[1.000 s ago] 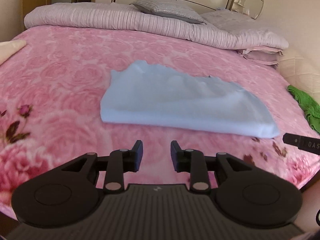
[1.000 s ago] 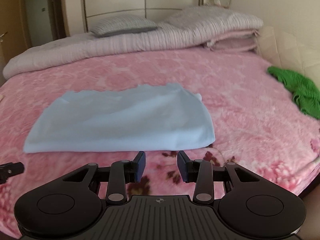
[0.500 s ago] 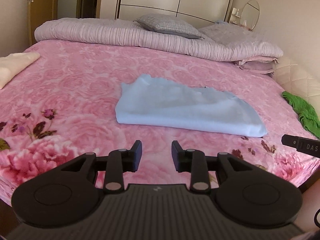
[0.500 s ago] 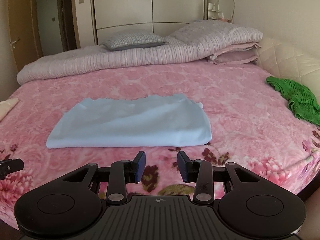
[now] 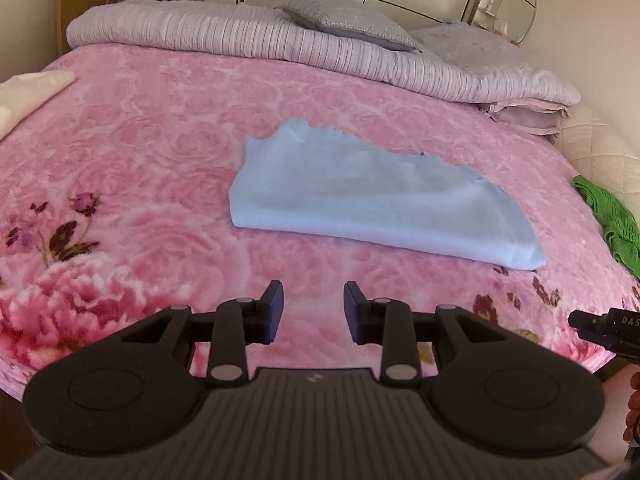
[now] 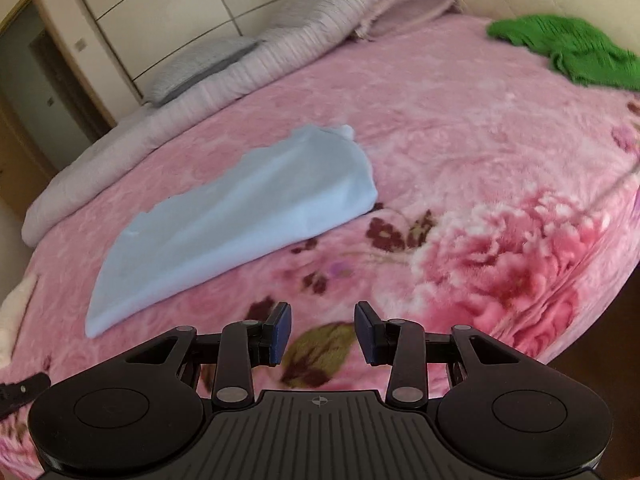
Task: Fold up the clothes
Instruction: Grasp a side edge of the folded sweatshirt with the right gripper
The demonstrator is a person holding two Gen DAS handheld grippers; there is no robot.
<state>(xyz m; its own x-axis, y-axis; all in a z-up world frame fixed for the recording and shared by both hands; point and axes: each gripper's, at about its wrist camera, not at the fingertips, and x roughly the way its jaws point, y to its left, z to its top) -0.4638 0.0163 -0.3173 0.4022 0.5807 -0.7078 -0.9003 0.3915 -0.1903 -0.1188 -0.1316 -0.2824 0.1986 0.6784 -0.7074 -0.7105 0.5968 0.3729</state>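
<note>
A folded light blue garment point(image 5: 380, 204) lies flat in the middle of the pink floral bed cover point(image 5: 132, 152). My left gripper point(image 5: 313, 304) hovers over the cover on the near side of the garment, well short of its front fold; its jaws are opening with nothing between them. In the tilted right wrist view the blue garment point(image 6: 240, 220) lies to the upper left. There my right gripper point(image 6: 322, 324) stands open and empty above a printed leaf, apart from the cloth. A crumpled green garment point(image 6: 568, 48) lies at the bed's far right edge.
Folded lilac quilts and a grey pillow point(image 5: 348, 20) line the head of the bed. A cream cloth point(image 5: 28, 92) rests at the left edge. The bed's front edge point(image 6: 592, 312) drops off close to the right gripper. Wardrobe doors and a doorway stand behind.
The left jaws have spread a little wider. The right wrist view has rolled and swung right, so the blue garment now sits up-left of it and the green garment shows larger.
</note>
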